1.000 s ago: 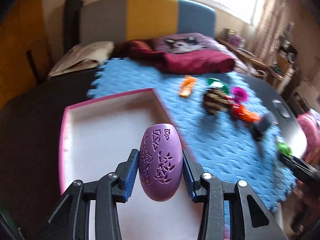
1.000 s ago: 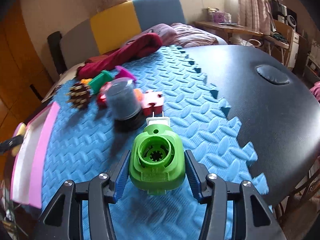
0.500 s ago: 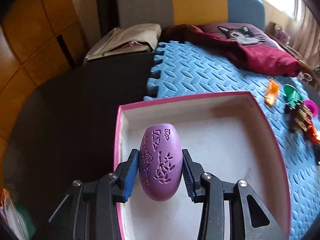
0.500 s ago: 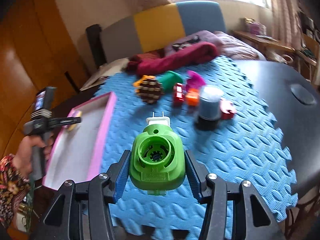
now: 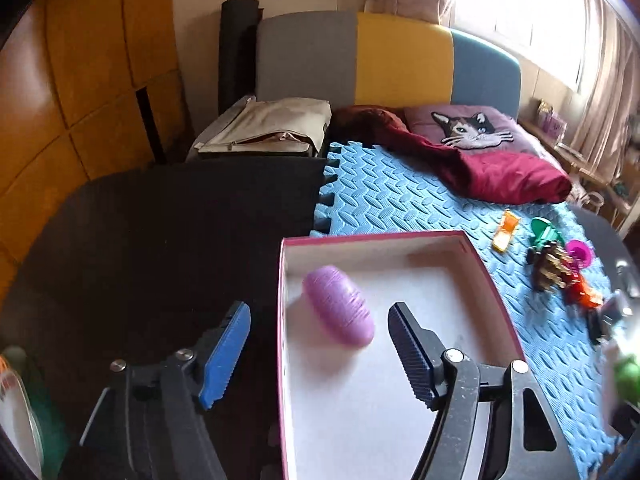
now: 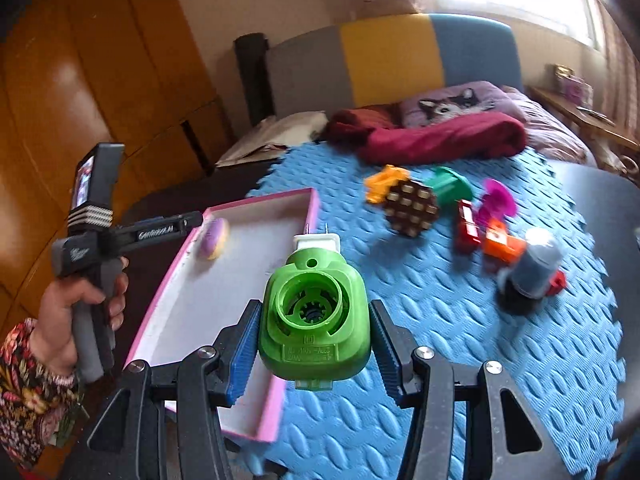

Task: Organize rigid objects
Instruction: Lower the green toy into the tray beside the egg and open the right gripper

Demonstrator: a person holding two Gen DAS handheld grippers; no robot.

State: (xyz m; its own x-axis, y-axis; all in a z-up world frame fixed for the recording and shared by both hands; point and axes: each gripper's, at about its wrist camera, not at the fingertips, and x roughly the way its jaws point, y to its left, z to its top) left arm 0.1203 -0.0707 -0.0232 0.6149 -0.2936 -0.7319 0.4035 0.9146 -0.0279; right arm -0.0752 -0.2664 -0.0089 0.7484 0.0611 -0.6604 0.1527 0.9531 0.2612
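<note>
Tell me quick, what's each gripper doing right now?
Left gripper: opening, purple egg released into the box.
Right gripper: closed on green plug.

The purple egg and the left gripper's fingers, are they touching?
Apart. In the left wrist view the opening left gripper shows clear gaps between its fingers and the purple egg, which is over the pink box.
</note>
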